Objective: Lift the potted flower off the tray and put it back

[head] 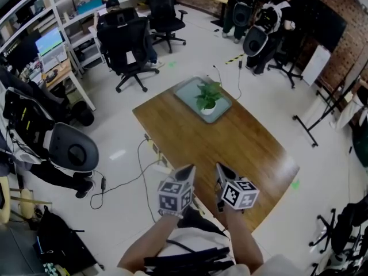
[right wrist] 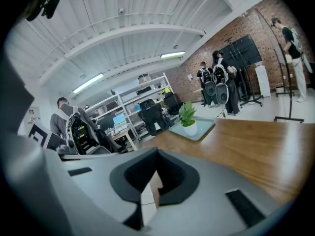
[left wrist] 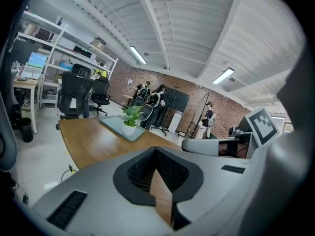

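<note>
The left gripper [head: 187,171] and right gripper [head: 222,169] are closed and empty; the potted flower [head: 207,99] looks light and tippy, so grab its white pot [head: 208,109], not the soft leaves [head: 207,92].

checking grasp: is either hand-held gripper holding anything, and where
Nothing is held: left hand-held gripper and right hand-held gripper are shut, empty; the potted flower sits on its tray.

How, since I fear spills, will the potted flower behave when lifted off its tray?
The potted flower is probably top-heavy: its leaves spread wider than its small white pot, so it may tip if nudged. The pot looks smooth and rounded, likely slippery.
</note>
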{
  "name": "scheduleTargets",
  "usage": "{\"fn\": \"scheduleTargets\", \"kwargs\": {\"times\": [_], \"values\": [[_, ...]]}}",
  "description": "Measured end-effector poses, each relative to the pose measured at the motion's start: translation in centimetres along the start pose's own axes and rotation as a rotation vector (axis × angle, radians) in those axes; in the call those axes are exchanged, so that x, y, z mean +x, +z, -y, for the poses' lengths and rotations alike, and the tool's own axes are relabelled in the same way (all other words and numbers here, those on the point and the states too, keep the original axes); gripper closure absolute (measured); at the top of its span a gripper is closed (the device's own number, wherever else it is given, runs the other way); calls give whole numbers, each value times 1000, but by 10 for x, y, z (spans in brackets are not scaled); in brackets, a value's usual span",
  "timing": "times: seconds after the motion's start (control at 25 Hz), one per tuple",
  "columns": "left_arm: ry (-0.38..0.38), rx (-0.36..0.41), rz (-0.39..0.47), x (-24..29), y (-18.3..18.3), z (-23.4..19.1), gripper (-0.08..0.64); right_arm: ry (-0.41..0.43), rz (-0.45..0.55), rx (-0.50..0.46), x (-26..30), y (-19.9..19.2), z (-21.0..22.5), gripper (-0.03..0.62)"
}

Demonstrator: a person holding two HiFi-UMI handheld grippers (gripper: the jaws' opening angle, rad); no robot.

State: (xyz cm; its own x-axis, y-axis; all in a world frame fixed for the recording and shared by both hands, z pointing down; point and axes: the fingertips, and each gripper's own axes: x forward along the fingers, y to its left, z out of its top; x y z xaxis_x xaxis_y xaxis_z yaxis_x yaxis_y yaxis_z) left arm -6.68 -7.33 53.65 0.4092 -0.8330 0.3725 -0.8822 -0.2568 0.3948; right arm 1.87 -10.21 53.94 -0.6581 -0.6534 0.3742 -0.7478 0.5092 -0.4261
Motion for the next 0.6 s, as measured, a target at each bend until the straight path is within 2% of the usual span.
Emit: {"fn": "scheduleTargets", "kwargs": {"times": [0.32,0.6], "values": [[-25,51,-34,45,27,-24,565,-44,28,20,57,33,34,572],[-36,65,-70,85,43,-40,565,-83,24,42,98,56,70,565]]}}
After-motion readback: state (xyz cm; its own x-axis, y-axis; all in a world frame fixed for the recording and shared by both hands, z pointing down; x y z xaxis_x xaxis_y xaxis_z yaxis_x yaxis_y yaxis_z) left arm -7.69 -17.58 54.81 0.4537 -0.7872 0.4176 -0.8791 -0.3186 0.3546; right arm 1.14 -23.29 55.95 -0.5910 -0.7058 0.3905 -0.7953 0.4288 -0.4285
